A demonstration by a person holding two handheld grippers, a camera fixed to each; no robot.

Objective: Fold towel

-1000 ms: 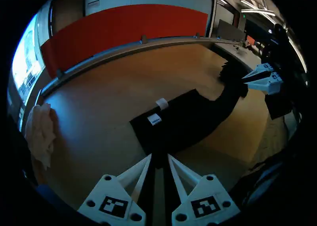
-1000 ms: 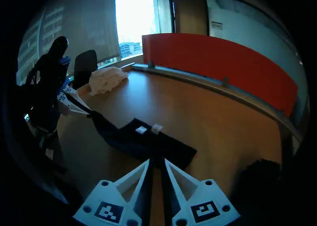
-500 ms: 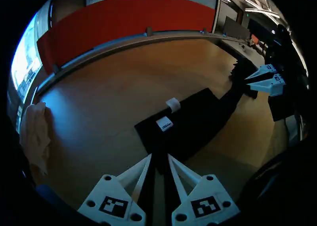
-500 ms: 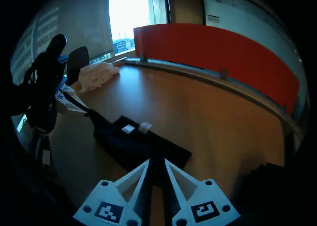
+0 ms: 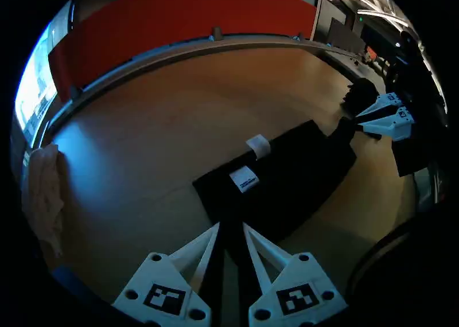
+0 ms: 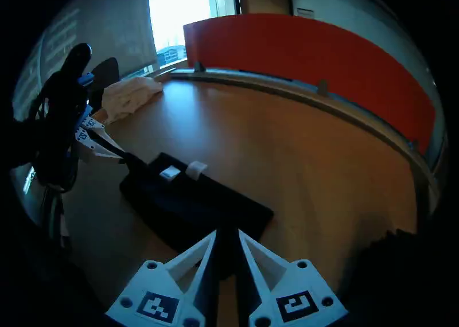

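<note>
Broad brown wooden desk (image 6: 298,149) stretches below a long red partition panel (image 6: 321,46); a bright window (image 6: 178,11) glares beyond, with a dark office chair (image 6: 106,74) beside it.

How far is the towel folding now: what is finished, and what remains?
Done: the black towel lies spread as a rectangle on the table, white labels facing up.
In hand: the left gripper and the right gripper each pinch a near corner.
Left: probably carrying that held edge over to the far edge and letting go. How many folds are already made I cannot tell.
</note>
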